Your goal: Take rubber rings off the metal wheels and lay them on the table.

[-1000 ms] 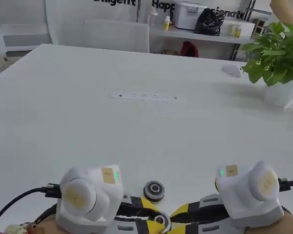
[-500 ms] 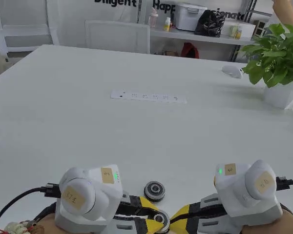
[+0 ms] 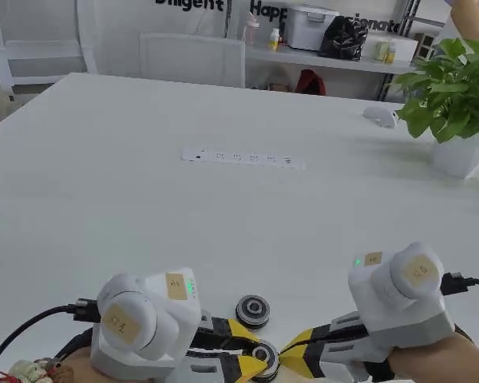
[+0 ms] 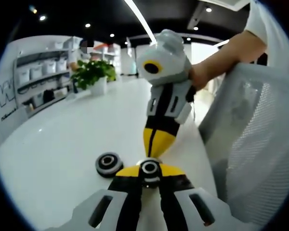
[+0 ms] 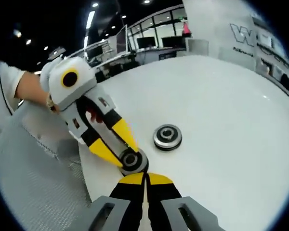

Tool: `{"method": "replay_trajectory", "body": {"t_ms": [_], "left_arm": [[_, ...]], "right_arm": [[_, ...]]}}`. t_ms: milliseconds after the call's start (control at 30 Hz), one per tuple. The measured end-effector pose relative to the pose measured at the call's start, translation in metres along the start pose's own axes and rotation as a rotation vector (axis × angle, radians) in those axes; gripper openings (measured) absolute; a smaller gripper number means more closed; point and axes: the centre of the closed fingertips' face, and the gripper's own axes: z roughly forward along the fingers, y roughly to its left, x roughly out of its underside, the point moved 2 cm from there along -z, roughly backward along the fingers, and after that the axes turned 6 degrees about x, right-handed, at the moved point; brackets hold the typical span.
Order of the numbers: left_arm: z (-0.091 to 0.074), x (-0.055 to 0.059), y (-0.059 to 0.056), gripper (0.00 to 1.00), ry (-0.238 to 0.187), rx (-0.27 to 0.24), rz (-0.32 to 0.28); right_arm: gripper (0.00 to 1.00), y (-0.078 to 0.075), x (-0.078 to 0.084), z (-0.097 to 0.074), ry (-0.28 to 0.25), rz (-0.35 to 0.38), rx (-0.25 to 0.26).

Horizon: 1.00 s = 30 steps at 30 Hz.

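A: So, where's the wheel?
B: The held wheel is clamped between the left gripper's jaws, low over the near edge of the table.
A: And the other tongs?
B: The right gripper has its jaws pressed together, tips touching that wheel's rim from the opposite side. I can't tell if they nip any rubber.
A: Second wheel?
B: The loose wheel lies flat on the table just beyond the two tips, apart from both, with a dark outer band around a metal hub.
A: What do the views add?
B: The head view gives the far table, with a power strip mid-table, well apart from the wheels. The gripper views give each gripper's opposite number head-on, plus a mesh chair beside the table edge.
A: Containers?
B: A white pot at the far right holds a leafy plant.
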Motion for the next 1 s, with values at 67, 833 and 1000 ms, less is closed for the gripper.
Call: {"method": "replay_trajectory", "body": {"t_ms": [67,833,1000], "left_arm": [[-0.0001,0.0,0.0003,0.14,0.001,-0.003,0.003],[0.0007,0.0003,-0.0011,0.14,-0.001,0.0,0.025],[0.0003,0.0006,-0.0009,0.14,-0.004,0.002,0.023]], "right_arm": [[0.0,-0.0034,-0.0013,0.0015,-0.023,-0.033,0.004],[0.0,0.0013,-0.0045,-0.0059,-0.099,0.457,-0.188],[0.0,0.0039,-0.0061,-0.0062,-0.105,0.471,-0.199]]}}
